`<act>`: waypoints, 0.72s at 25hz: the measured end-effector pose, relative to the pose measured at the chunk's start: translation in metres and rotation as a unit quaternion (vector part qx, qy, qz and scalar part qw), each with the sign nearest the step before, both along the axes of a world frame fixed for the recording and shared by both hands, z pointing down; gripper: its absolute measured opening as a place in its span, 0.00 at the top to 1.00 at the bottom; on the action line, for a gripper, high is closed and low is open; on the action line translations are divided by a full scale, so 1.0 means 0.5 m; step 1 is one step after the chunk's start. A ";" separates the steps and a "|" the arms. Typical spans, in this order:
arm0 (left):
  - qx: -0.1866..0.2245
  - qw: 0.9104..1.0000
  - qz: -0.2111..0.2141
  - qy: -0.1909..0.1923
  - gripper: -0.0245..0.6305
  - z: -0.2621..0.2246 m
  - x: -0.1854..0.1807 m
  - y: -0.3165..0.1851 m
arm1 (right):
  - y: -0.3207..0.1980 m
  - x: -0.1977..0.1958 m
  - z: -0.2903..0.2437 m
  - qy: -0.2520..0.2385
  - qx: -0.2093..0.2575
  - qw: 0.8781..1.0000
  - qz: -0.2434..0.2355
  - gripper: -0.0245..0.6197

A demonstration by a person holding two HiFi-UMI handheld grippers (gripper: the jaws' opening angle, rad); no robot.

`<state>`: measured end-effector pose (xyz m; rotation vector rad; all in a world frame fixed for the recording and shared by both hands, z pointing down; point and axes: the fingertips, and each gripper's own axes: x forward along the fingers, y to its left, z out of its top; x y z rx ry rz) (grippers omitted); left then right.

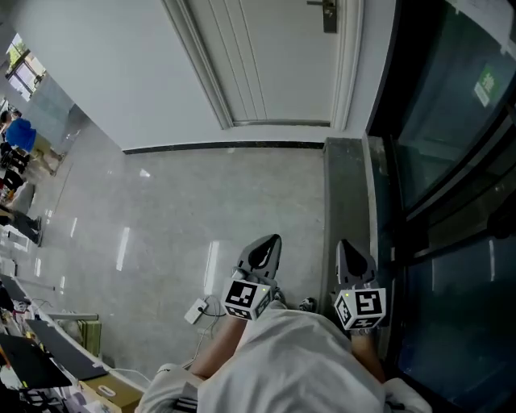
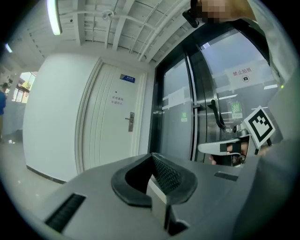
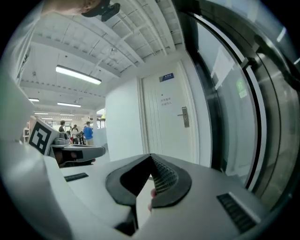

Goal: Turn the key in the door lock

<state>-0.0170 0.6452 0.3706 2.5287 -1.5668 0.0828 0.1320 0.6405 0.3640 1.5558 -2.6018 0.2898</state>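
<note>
- The door lock (image 1: 329, 14) sits on the white door (image 1: 274, 64) at the far end of the floor (image 1: 201, 210), well apart from both grippers.
- The left gripper (image 1: 270, 242) is held low by the person's body, jaws closed on nothing.
- The right gripper (image 1: 345, 246) is just beside it, next to the glass wall (image 1: 451, 161), jaws likewise together and empty.
- Both point toward the door.

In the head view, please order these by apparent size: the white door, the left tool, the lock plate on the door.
1. white door
2. left tool, which looks bigger because it is near the camera
3. lock plate, far away and cut off by the top edge
</note>
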 end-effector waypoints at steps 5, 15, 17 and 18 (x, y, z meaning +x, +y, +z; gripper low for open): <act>-0.002 1.000 -0.004 0.014 0.95 -0.006 -0.041 -0.026 | -0.010 -0.039 -0.020 -0.019 0.001 1.000 -0.006 0.96; 0.000 1.000 0.027 0.016 0.95 -0.012 0.007 -0.057 | -0.040 0.002 -0.012 -0.007 -0.008 1.000 0.019 0.96; -0.007 0.999 0.026 0.016 0.95 -0.003 0.006 -0.060 | -0.041 0.004 -0.006 -0.007 -0.013 1.000 0.021 0.96; -0.011 0.999 0.026 0.017 0.95 0.001 0.007 -0.062 | -0.043 0.008 -0.001 -0.007 -0.017 1.000 0.023 0.96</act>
